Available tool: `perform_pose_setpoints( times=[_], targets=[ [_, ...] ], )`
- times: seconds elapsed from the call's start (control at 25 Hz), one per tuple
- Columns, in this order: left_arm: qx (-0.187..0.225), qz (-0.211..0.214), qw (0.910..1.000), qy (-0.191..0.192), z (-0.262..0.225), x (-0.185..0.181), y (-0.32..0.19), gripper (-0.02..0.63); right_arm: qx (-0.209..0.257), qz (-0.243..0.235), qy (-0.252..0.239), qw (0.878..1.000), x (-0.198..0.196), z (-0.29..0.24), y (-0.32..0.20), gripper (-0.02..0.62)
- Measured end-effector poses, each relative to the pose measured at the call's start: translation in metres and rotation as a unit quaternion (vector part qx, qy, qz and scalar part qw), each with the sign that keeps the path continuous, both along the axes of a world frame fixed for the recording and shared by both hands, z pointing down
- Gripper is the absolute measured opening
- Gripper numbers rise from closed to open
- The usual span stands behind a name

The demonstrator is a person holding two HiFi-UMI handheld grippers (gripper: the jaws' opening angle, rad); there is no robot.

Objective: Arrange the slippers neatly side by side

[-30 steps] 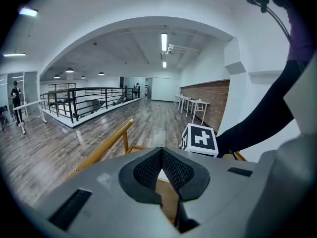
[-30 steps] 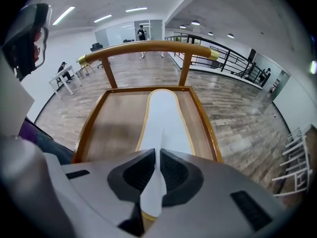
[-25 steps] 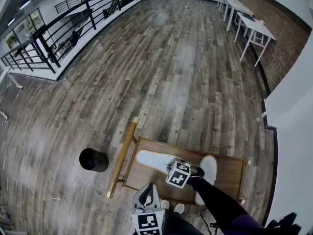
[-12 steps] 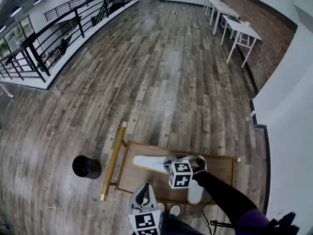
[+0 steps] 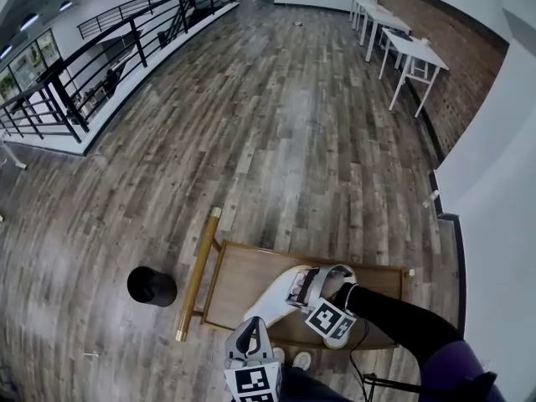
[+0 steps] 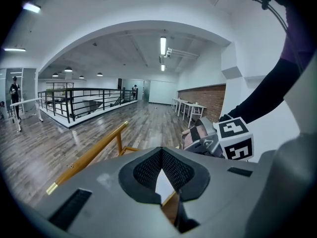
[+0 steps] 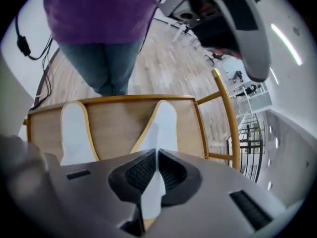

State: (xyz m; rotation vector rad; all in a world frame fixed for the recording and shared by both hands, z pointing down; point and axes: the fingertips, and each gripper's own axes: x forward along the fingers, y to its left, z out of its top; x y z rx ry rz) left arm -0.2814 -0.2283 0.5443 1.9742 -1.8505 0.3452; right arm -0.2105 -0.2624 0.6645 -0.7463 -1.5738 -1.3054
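Two white slippers are over a wooden tabletop [image 5: 243, 275] with a gold rim. My right gripper [image 5: 303, 290] is shut on one white slipper [image 5: 272, 298], which is lifted and tilted on edge, its free end slanting toward the table's near left. The right gripper view has this held slipper [image 7: 163, 123] running away from the jaws of the right gripper [image 7: 156, 175]. The other slipper [image 7: 74, 133] lies flat beside it; in the head view that second slipper [image 5: 343, 273] is partly hidden by the gripper. My left gripper [image 5: 251, 332] hovers at the near edge, shut and empty, also seen as the left gripper [image 6: 161, 175].
A gold handle bar [image 5: 197, 275] runs along the table's left side. A black round bin [image 5: 152, 286] stands on the wood floor to the left. White tables [image 5: 410, 48] line the brick wall far right; a black railing [image 5: 100, 48] runs far left.
The right gripper has rolled and risen with the slipper, swinging its free end from pointing left across the table to slanting toward the near left. The left gripper stayed put.
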Motion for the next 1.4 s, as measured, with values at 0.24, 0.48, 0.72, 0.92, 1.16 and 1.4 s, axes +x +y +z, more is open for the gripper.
perform_pose_setpoints(
  times=[0.24,0.48,0.72,0.92,1.16,1.4],
  targets=[
    [0.005,-0.015,0.9999,0.003,-0.009,-0.009,0.000,0.000,0.009,-0.008,0.012,1.000,0.005,0.026,-0.008,0.012],
    [0.001,-0.018,0.9998,-0.003,-0.005,-0.015,-0.003,0.000,-0.027,0.068,-0.001,0.997,0.001,0.034,-0.015,0.014],
    [-0.012,-0.015,0.9998,-0.007,0.000,-0.012,-0.006,0.000,-0.051,0.105,-0.014,0.993,0.002,0.029,-0.020,0.019],
    [-0.007,0.025,0.9996,0.010,0.007,0.005,-0.019,0.000,-0.081,0.217,-0.107,0.967,-0.001,-0.010,-0.039,0.023],
    [-0.006,0.087,0.9959,0.022,0.025,0.032,-0.042,0.000,-0.189,0.519,-0.371,0.747,0.030,-0.112,-0.083,0.021],
    [-0.013,0.122,0.9921,0.026,0.053,0.062,-0.062,0.001,-0.191,0.667,-0.500,0.519,0.123,-0.152,-0.075,0.021]
  ],
)
